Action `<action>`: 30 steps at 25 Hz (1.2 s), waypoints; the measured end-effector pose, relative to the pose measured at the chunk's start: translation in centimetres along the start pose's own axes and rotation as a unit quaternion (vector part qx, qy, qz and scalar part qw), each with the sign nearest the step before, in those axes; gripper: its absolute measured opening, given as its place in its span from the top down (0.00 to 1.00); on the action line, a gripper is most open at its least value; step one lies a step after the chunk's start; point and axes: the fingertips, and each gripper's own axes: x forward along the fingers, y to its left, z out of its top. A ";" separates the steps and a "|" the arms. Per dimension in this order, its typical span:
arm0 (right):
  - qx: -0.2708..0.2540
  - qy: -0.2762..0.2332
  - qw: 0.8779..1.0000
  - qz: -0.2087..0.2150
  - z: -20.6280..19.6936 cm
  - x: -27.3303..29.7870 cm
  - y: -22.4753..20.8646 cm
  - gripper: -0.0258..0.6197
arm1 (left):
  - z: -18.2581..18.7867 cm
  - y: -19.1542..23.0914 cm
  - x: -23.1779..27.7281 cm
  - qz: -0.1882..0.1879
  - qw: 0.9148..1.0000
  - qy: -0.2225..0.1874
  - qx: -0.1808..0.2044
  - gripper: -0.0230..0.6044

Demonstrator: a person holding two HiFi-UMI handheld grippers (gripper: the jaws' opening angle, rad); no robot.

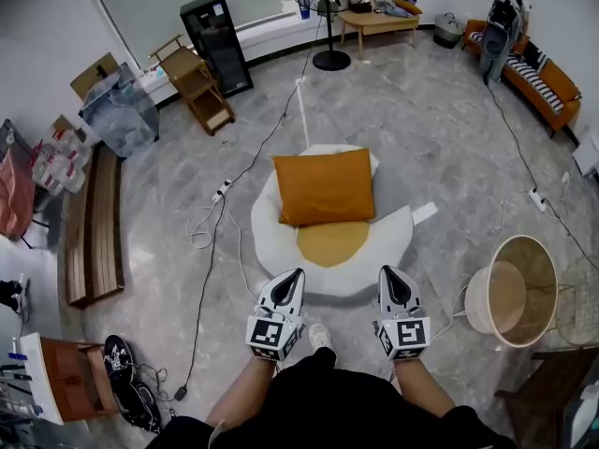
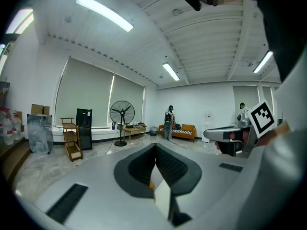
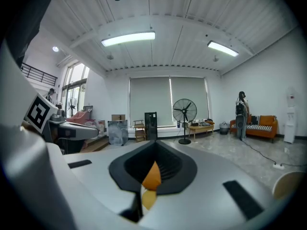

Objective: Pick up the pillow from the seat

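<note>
Pillow: orange pillow lies on the far half of the seat, its near edge just over the yellow patch; nothing touches it.
Seat: white floor cushion in mid-room on the grey floor.
Left tool: left tool has its jaws pressed together and we see nothing in them; it is at the seat's near rim, left of the patch, apart from the pillow.
Right tool: right tool likewise has its jaws together and is empty; it is at the near rim, right of the patch, level with the left tool.
Surroundings: we note a standing fan far off, an orange sofa far right and a round basket near right.
</note>
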 end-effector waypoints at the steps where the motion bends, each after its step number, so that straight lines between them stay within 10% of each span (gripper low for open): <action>1: -0.002 0.001 1.000 0.001 0.1 1.3 -0.1 0.95 | 0.1 1.0 0.7 0.001 1.000 0.002 0.004 0.94; 15: -0.043 0.022 0.999 0.006 1.3 11.6 -3.4 0.95 | 1.6 8.7 9.2 0.000 1.000 0.006 -0.003 0.94; 30: -0.049 0.078 0.994 0.057 -0.8 24.2 -16.2 0.95 | 0.3 11.3 21.4 0.092 0.994 0.050 -0.031 0.94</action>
